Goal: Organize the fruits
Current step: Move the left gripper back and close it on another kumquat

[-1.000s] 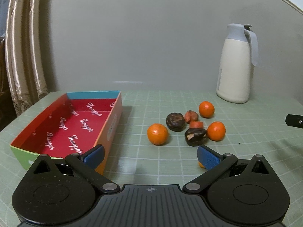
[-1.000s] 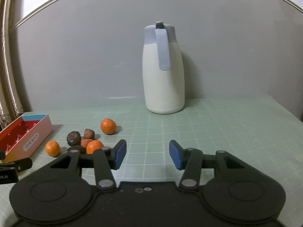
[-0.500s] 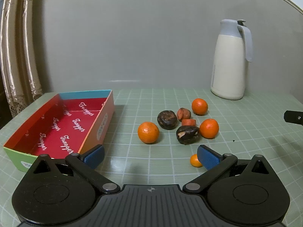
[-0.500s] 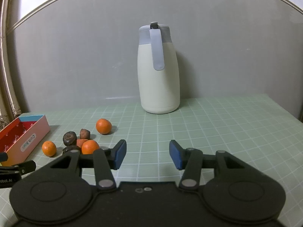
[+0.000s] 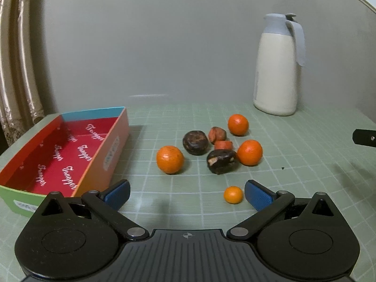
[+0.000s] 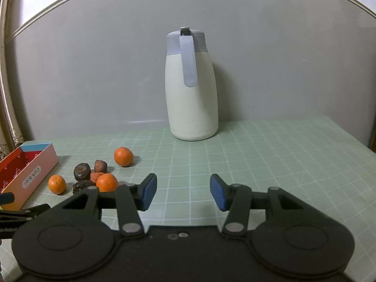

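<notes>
Several fruits lie in a loose cluster on the green grid mat: an orange mandarin (image 5: pixel 169 159), two dark brown fruits (image 5: pixel 195 142) (image 5: pixel 221 161), two reddish pieces (image 5: pixel 217 134), and two more mandarins (image 5: pixel 249 152) (image 5: pixel 237 124). A small mandarin (image 5: pixel 232 194) sits just left of my left gripper's right pad. My left gripper (image 5: pixel 186 193) is open with nothing between its pads. The empty red box (image 5: pixel 58 152) stands to the left. My right gripper (image 6: pixel 183 191) is open over bare mat, with the fruit cluster (image 6: pixel 94 176) to its left.
A cream jug with a grey lid and handle (image 6: pixel 191 89) stands at the back by the grey wall. A curtain (image 5: pixel 16 70) hangs at the far left. The right gripper's dark tip (image 5: pixel 364 137) shows at the right edge of the left wrist view.
The left wrist view has drawn back and shifted, so the small mandarin, earlier hidden behind the right pad, now shows fully. In the right wrist view the jug has slid from left of centre to the middle.
</notes>
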A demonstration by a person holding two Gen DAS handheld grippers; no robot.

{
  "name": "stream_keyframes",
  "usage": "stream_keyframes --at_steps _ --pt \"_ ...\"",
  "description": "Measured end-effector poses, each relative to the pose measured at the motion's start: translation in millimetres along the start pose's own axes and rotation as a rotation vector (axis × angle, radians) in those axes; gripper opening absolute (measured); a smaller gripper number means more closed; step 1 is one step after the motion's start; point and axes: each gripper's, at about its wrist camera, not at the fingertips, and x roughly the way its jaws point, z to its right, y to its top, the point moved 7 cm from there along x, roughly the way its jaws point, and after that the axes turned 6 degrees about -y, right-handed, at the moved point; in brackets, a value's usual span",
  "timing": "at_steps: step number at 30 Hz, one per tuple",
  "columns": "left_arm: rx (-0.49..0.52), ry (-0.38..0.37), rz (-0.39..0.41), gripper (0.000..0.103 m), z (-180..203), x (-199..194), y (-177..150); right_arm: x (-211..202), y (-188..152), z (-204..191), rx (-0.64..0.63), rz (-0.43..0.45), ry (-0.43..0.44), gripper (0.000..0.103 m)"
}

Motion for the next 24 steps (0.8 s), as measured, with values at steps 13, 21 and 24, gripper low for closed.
stream_keyframes --at_steps 13,21,24 --pt "0.018 0.005 -0.06 0.085 23 27 -4 0 -10 4 -0.02 -0.051 0.054 0.049" --pt "0.037 0.013 -0.087 0.069 32 38 -6 2 -16 0 -0.032 -0.076 0.068 0.049" --pt "0.046 0.005 -0.112 0.057 34 42 -9 6 -17 -5 -0.026 -0.085 0.075 0.049"
